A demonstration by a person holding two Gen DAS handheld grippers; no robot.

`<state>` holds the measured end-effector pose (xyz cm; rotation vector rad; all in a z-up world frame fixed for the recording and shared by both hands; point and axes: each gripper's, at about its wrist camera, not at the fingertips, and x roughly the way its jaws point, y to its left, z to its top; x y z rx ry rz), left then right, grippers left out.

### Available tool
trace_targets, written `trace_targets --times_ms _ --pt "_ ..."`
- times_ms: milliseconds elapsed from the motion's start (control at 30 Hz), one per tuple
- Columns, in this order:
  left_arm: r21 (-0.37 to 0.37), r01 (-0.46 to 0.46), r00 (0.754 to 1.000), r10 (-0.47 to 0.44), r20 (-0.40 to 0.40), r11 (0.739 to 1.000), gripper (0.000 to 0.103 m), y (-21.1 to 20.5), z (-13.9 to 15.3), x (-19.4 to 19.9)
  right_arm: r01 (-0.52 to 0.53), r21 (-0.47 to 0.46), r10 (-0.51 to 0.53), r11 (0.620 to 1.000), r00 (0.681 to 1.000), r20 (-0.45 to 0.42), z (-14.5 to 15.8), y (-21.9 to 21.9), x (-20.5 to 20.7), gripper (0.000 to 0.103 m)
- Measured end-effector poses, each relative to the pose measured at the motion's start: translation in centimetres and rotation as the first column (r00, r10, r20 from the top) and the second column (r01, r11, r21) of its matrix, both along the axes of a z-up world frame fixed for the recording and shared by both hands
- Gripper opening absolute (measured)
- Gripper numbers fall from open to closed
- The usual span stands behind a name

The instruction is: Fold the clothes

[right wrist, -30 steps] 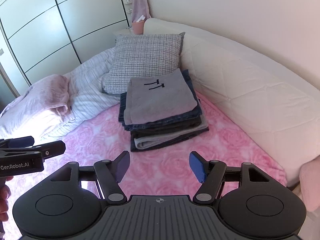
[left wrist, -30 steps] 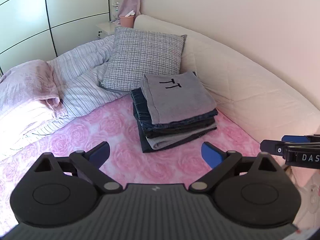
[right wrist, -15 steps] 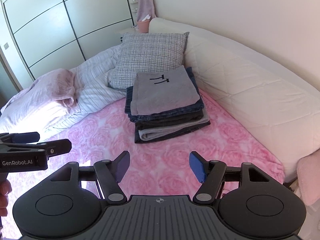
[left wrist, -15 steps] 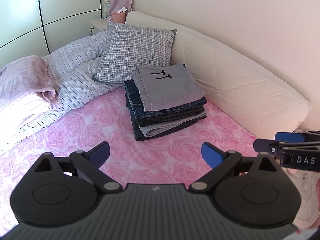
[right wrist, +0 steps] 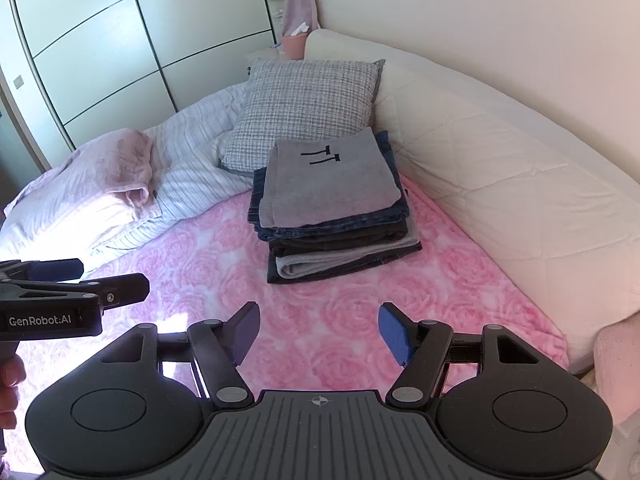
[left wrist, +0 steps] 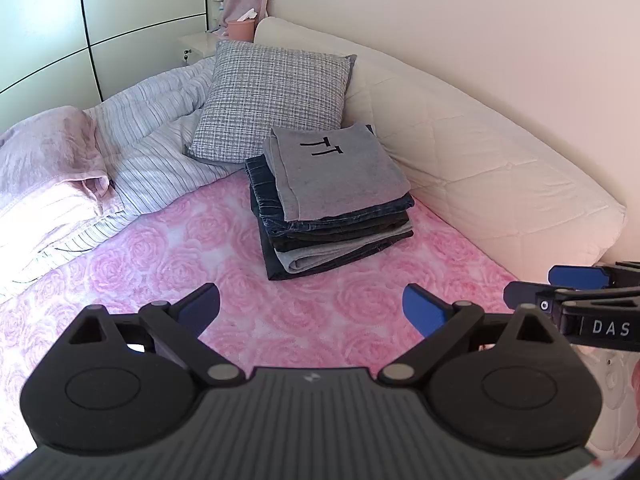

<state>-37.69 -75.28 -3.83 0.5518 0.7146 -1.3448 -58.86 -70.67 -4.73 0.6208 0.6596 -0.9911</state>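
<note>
Above the pink bedspread [left wrist: 168, 264], left claw [left wrist: 311, 307] and right claw [right wrist: 318, 333] spread wide, empty, folded stack [right wrist: 332, 208] beyond.

Bed with pink rose-patterned cover [left wrist: 312, 320]. Grey checked cushion [left wrist: 272, 96] propped against white quilted bolster [left wrist: 480, 160] along the wall. Striped duvet [left wrist: 160, 152] and pink blanket [left wrist: 44, 152], both rumpled, at far end. Pink pot [left wrist: 240, 28] on white nightstand [left wrist: 196, 42]. Pale wardrobe doors [right wrist: 100, 60] behind.
</note>
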Motion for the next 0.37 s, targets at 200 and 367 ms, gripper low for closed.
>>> trace_targets --times_ms 200,367 --pt "0.001 -0.022 1.0 0.022 -0.008 1.0 0.096 -1.0 -0.1 -0.3 -0.015 -0.003 0.015 1.0 1.0 0.0 0.1 -1.4 -0.3 0.063" --pt "-0.008 -0.039 0.999 0.039 -0.016 0.999 0.096 -1.7 -0.2 -0.6 -0.037 -0.002 0.037 0.999 0.999 -0.003 0.1 -2.9 -0.4 0.063"
